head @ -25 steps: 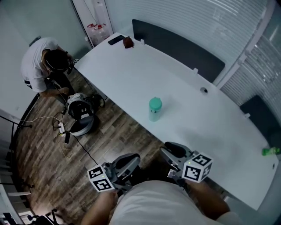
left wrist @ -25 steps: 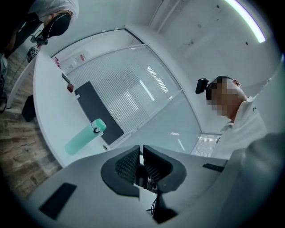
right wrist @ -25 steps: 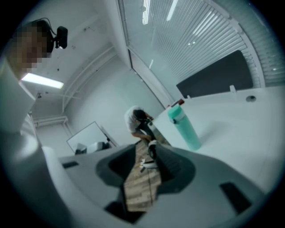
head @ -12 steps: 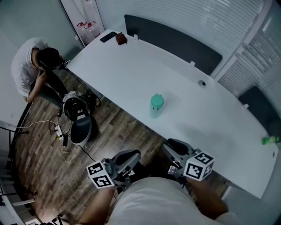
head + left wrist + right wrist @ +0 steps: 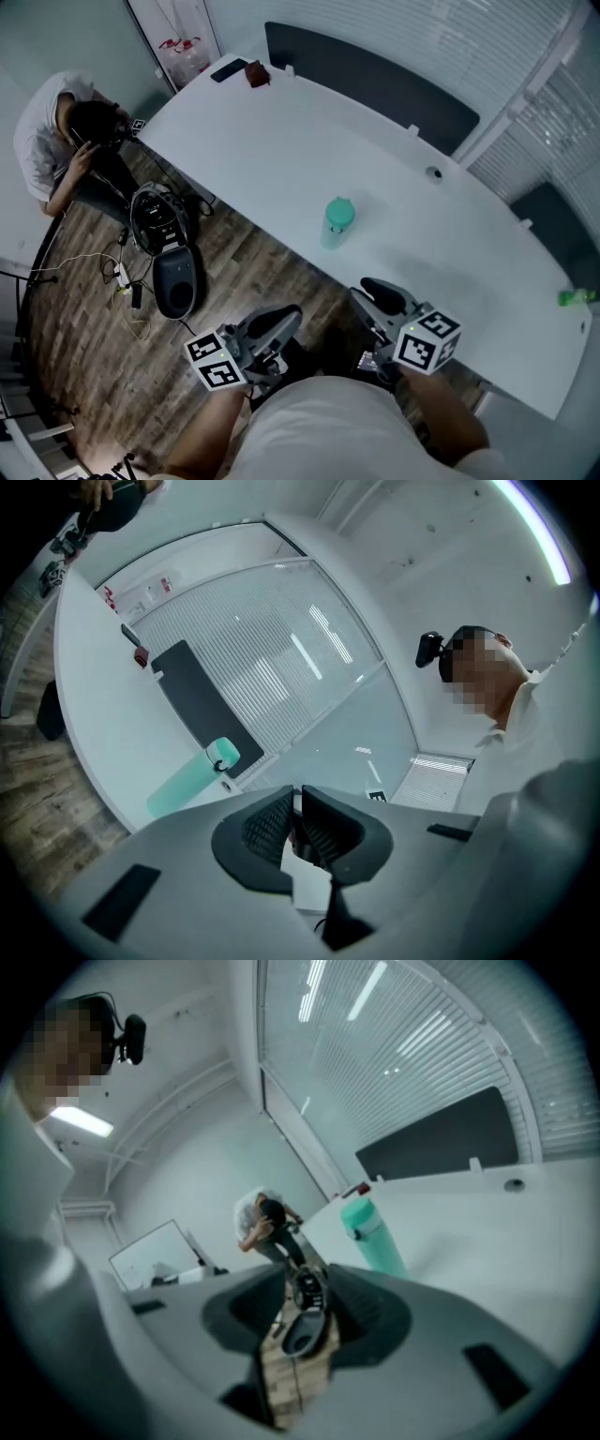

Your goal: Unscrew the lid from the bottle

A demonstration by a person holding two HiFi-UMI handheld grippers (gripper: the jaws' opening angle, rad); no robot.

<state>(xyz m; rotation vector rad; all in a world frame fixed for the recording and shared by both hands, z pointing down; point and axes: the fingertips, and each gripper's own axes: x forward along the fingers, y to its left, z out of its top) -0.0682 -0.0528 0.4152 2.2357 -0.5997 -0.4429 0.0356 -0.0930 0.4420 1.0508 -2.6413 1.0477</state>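
Near edge of white counter [image 5: 281, 150]: teal bottle [image 5: 335, 230] upright, lid [image 5: 339, 211] on, no print legible. Left gripper [image 5: 278, 321] fingers pressed together, empty. Right gripper [image 5: 379, 292] fingers partly apart, empty. Both grippers well short of bottle. Far end: dark flat item [image 5: 230, 69], red-brown item [image 5: 256, 75]. Left, on floor: crouching person [image 5: 56, 141], dark gear [image 5: 155, 217].

A person [image 5: 45, 148] crouches on the wooden floor [image 5: 84, 375] beside the white table [image 5: 281, 159].
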